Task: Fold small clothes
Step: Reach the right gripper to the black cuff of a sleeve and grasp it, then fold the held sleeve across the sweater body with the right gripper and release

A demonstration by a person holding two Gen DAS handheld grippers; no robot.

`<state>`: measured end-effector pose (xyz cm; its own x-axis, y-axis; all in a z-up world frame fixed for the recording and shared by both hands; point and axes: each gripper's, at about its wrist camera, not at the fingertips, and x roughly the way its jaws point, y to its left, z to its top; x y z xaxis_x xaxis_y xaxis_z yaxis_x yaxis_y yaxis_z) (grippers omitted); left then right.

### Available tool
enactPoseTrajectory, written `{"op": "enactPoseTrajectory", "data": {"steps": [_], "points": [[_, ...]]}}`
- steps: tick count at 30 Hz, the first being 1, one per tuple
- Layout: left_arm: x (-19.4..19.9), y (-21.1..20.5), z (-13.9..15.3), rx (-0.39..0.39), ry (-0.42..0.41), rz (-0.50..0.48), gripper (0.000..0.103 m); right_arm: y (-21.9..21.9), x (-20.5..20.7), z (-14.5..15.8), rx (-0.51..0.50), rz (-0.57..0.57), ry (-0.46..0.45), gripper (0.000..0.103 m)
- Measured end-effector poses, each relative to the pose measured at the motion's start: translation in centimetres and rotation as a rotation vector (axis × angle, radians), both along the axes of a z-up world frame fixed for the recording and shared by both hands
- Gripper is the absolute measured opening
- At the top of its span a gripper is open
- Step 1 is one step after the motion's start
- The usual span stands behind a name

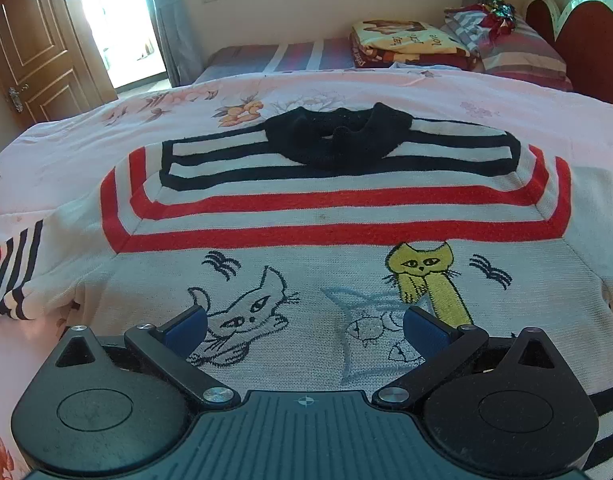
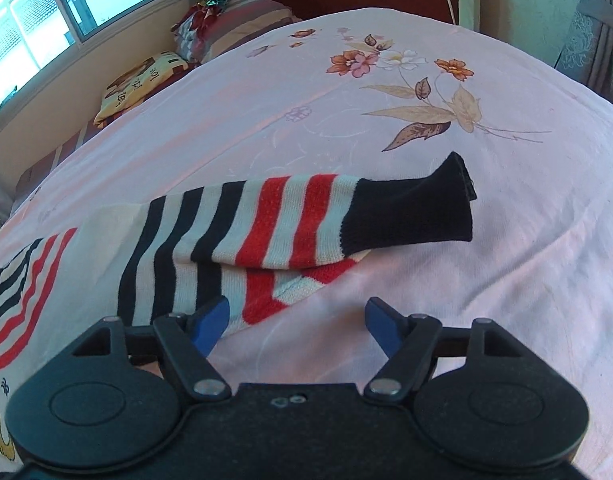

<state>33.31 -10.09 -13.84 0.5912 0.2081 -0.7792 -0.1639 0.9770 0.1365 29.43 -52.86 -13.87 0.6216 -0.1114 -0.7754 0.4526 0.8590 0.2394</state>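
A small white knit sweater (image 1: 306,216) with red and navy stripes, a black collar (image 1: 338,136) and cat pictures lies flat, front up, on the pink floral bedsheet (image 1: 86,128). My left gripper (image 1: 304,322) is open and empty, low over the sweater's lower front. In the right wrist view the sweater's striped sleeve (image 2: 266,224) with a black cuff (image 2: 418,208) lies stretched out to the right, partly folded over itself. My right gripper (image 2: 298,320) is open and empty just in front of the sleeve, its left fingertip (image 2: 212,318) over the sleeve's edge.
Folded blankets (image 1: 406,42) and striped pillows (image 1: 518,52) sit at the head of the bed by a red headboard (image 1: 586,40). A wooden door (image 1: 34,44) stands at far left. The bedsheet (image 2: 426,92) spreads beyond the sleeve.
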Motion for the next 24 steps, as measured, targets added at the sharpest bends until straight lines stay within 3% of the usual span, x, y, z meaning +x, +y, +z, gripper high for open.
{"op": "enactPoseTrajectory", "data": {"steps": [4,9,14,18,24], "points": [[0.4,0.4,-0.2,0.0,0.003,0.005,0.103,-1.4,1.0,-0.2,0.009,-0.059,-0.035,0.072],[0.4,0.7,-0.1,-0.005,-0.007,-0.002,0.103,-2.3,1.7,-0.2,-0.017,-0.096,-0.078,0.03],[0.3,1.5,0.0,-0.025,-0.009,-0.006,0.103,-1.2,1.7,0.8,-0.053,-0.038,-0.13,0.02],[0.2,2.6,0.8,-0.057,-0.032,0.002,0.103,3.0,2.1,3.5,-0.116,0.107,-0.199,0.019],[-0.2,5.9,2.8,-0.079,-0.067,0.054,0.103,14.8,4.0,6.6,-0.116,0.425,-0.287,0.019]]}}
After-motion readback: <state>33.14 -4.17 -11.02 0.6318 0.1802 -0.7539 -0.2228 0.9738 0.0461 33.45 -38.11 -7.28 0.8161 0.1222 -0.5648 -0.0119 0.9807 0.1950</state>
